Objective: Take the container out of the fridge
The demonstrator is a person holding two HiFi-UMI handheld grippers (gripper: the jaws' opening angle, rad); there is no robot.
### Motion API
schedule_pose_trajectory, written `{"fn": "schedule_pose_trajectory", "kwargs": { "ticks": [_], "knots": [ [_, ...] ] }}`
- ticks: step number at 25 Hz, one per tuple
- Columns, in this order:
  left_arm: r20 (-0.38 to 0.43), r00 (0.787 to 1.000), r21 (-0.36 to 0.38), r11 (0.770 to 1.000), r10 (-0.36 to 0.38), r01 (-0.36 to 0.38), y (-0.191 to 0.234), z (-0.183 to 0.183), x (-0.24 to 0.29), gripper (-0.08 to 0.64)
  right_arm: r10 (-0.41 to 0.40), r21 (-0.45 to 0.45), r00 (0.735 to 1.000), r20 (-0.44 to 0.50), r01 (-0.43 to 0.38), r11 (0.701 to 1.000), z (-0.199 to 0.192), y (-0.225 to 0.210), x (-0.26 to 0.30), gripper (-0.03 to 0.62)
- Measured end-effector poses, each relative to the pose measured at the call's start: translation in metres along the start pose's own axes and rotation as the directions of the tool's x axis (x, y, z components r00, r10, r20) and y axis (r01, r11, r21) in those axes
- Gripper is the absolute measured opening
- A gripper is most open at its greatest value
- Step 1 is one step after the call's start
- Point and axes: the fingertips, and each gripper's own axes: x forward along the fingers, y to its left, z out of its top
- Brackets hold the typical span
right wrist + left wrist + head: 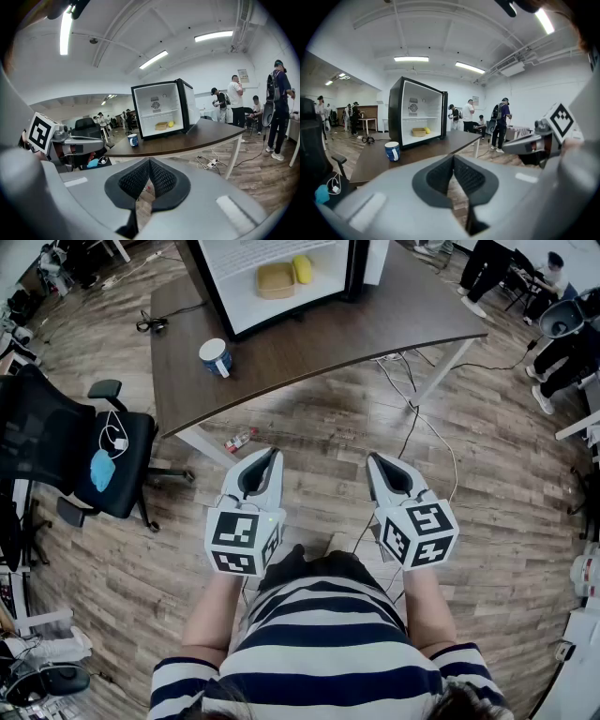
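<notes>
- Both grippers are hovering close to the person's striped shirt (328,643) over the wood floor (319,427). The left gripper (273,454) and the right gripper (372,457) are sitting side by side and pointing toward the desk (309,343).
- Each pair of jaws is pressing together at the tips with nothing between them, so both are riding empty right now.
- The container (276,280) is a tan tub, and it's sitting on the bottom of the open fridge (211,287), just beside a yellow thing (302,268) (I'm guessing a lemon, but it's too small to tell). The fridge is standing on the far part of the desk, well apart from both grippers.
- Step-wise I'm reading this as the very start: the person is lining up for the approach and nothing is getting grabbed yet. The fridge is already standing open, so I'm not expecting any door work.
- The next move is calling for walking up to the desk, reaching across it, spreading one pair of jaws and bringing them onto the container's wall.
- Two things I'm flagging: a blue-and-white mug (216,356) is standing on the near-left of the desk, so the reach should be steering past it. Also, the jaws should be coming in on the side away from the yellow thing so it isn't getting knocked.
</notes>
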Motion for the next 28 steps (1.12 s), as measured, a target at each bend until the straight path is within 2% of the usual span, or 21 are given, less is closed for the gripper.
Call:
{"fn": "schedule_pose_trajectory", "kwargs": {
  "ticks": [7,15,20,28],
  "knots": [
    [0.004,1.000,-0.028,1.000,-0.005,0.005,-0.007,0.002,0.022,0.000,0.027,0.020,1.000,0.003,-0.027,0.999,0.001,-0.020,0.009,-0.002],
    [-0.014,1.000,0.016,1.000,0.003,-0.003,-0.025,0.002,0.053,0.000,0.067,0.018,0.998,-0.007,-0.067,0.998,0.000,-0.047,0.017,-0.002],
    [-0.025,1.000,0.007,1.000,0.002,-0.002,-0.044,0.002,0.064,0.000,0.105,0.009,0.994,-0.025,-0.105,0.994,-0.005,-0.061,0.016,-0.002],
    [-0.062,0.996,0.037,0.997,0.068,-0.066,-0.038,-0.002,0.067,0.000,0.161,0.004,0.987,-0.028,-0.161,0.987,-0.004,-0.067,0.027,-0.002]
  ]
}}
